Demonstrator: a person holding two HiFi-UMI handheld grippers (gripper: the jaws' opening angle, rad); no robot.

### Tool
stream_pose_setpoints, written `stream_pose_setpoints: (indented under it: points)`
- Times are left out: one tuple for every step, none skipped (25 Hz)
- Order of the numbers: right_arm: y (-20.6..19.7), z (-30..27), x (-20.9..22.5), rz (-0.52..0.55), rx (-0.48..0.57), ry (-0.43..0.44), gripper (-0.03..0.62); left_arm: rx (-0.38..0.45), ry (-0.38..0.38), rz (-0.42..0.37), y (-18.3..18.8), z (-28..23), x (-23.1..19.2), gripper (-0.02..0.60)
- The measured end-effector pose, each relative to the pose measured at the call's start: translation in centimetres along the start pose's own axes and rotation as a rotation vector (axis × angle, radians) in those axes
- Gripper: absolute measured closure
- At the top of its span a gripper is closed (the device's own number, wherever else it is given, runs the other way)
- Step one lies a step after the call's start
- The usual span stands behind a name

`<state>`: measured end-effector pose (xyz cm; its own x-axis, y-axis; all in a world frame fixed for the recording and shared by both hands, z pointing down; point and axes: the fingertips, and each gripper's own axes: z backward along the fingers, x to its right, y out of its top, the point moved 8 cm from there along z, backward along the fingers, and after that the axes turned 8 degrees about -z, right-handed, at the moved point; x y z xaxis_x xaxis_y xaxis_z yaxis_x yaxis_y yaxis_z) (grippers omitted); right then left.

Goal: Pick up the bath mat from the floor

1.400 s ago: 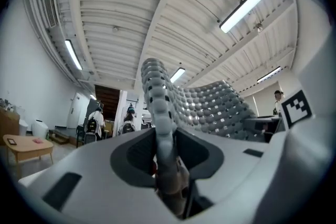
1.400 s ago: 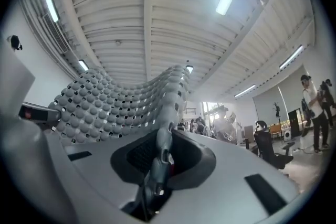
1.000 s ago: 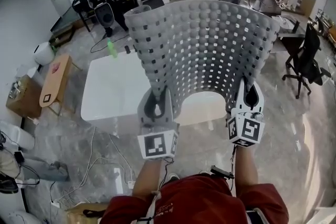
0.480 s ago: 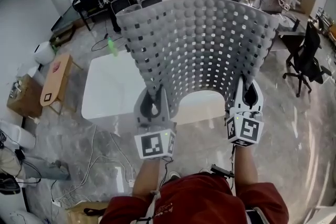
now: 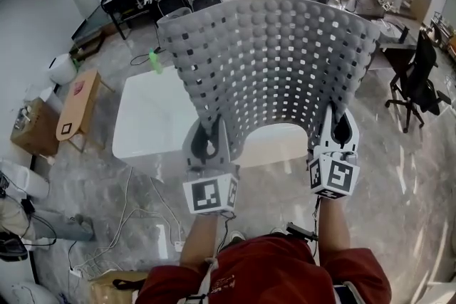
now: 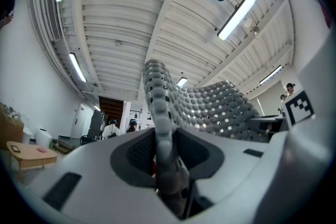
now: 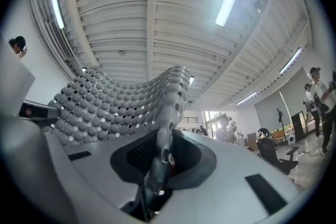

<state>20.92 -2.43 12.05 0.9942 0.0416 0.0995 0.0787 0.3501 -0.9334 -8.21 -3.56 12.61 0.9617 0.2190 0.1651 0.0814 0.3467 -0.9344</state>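
Bath mat (image 5: 274, 64), grey and perforated, held raised with left gripper (image 5: 211, 139) and right gripper (image 5: 338, 132) jaws clamped on its near corners.

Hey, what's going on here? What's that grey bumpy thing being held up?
A person in a red top is working with two hand-held grippers. The left gripper and the right gripper are each clamped on the lower edge of a grey rubbery bath mat with round bumps and square holes, one near each side. The mat is off the floor, held upright and curved in front of the person, and a white table shows behind it.
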Motion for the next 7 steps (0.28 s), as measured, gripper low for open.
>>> stream_pose_setpoints:
  points:
    - [0.04,-0.04,0.12,-0.001,0.000,0.000,0.520,-0.001,0.000,0.000,0.03,-0.02,0.11,0.463]
    - [0.04,-0.07,0.18,-0.002,-0.001,0.001,0.520,-0.001,0.000,0.001,0.05,-0.04,0.17,0.463]
    - [0.03,-0.07,0.18,-0.002,-0.003,0.000,0.520,-0.004,-0.001,0.002,0.05,-0.04,0.18,0.463]
    - [0.02,-0.08,0.14,-0.003,-0.005,0.000,0.520,-0.006,-0.002,0.003,0.04,-0.04,0.14,0.463]
    - [0.01,-0.12,0.09,-0.003,-0.007,0.000,0.520,-0.008,-0.001,0.003,0.06,-0.07,0.06,0.463]
    - [0.02,-0.19,0.03,-0.003,-0.009,-0.001,0.520,-0.010,-0.001,0.004,0.09,-0.14,-0.04,0.463]
    - [0.04,-0.28,-0.03,-0.004,-0.011,-0.001,0.520,-0.011,0.000,0.005,0.13,-0.21,-0.16,0.463]
